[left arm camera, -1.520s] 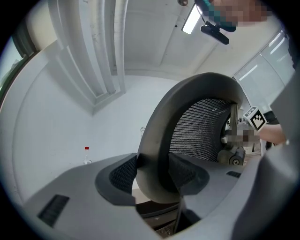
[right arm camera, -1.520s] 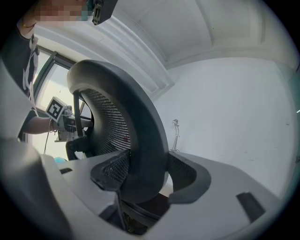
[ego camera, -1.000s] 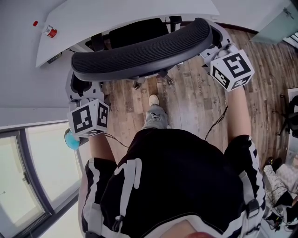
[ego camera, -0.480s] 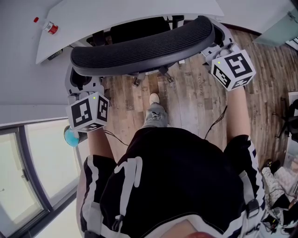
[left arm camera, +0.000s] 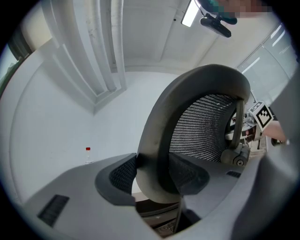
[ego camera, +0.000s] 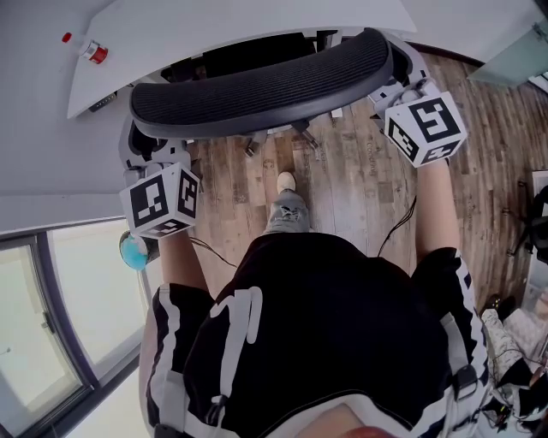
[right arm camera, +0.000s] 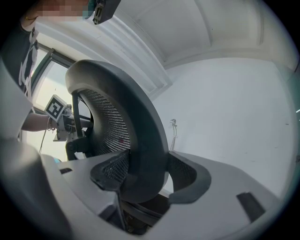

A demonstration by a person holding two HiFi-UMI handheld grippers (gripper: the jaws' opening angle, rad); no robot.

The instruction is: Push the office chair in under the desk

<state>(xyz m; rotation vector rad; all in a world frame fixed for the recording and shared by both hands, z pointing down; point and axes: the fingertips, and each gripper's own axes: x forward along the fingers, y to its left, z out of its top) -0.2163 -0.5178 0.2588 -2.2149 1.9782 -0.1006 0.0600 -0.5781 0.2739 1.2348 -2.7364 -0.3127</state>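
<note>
The left gripper (left arm camera: 154,174) has its fingers (left arm camera: 117,174) set wide apart and clamped on the left rim of the office chair (ego camera: 257,81) backrest, a pad pressing each face. The right gripper (right arm camera: 143,177) grips the opposite rim the same way, its fingers (right arm camera: 190,174) equally wide. The chair's seat lies partly beneath the front edge of the white surface (ego camera: 223,21), and the backrest is just outside it.
</note>
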